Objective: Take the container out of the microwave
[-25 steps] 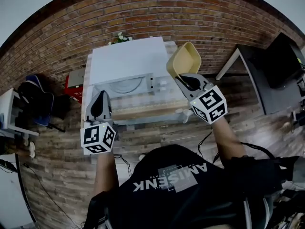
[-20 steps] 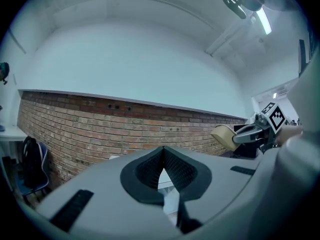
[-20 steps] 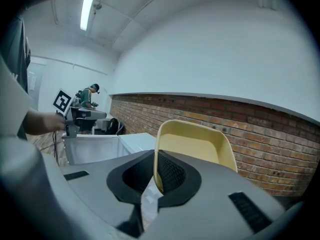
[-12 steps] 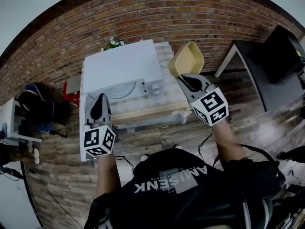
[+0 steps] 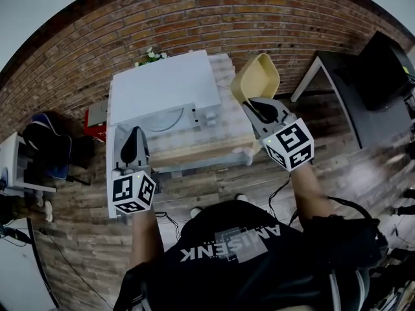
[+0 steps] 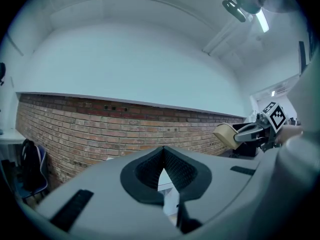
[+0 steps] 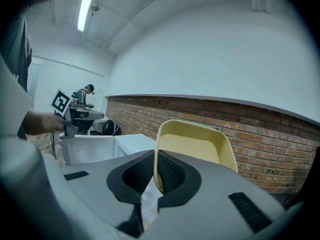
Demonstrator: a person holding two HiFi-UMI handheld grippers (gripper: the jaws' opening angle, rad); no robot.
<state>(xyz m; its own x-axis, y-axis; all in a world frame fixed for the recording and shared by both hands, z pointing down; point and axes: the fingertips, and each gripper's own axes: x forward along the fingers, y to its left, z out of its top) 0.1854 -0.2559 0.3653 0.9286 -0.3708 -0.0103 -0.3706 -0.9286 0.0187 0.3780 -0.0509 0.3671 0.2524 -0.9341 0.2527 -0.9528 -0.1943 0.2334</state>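
A pale yellow container (image 5: pixel 257 78) hangs in the air to the right of the white microwave (image 5: pixel 162 86), tilted on edge, and my right gripper (image 5: pixel 249 103) is shut on its rim. In the right gripper view the container's (image 7: pixel 196 145) rim is pinched between the pads (image 7: pixel 167 173). The microwave's door (image 5: pixel 110 173) stands open on the left and its turntable (image 5: pixel 165 118) is bare. My left gripper (image 5: pixel 133 144) hovers by that door, jaws together with nothing between them; its own view (image 6: pixel 162 155) looks at the brick wall and at the container (image 6: pixel 225 134) far right.
The microwave stands on a wooden table (image 5: pixel 201 149) against a brick wall (image 5: pixel 194 11). A small plant (image 5: pixel 150 57) sits behind it. A red box (image 5: pixel 97 118) and a dark bag (image 5: pixel 45 135) lie to the left, a black desk (image 5: pixel 382 83) to the right.
The right gripper has carried the container a little further right and away from the microwave. The left gripper has shifted slightly beside the open door.
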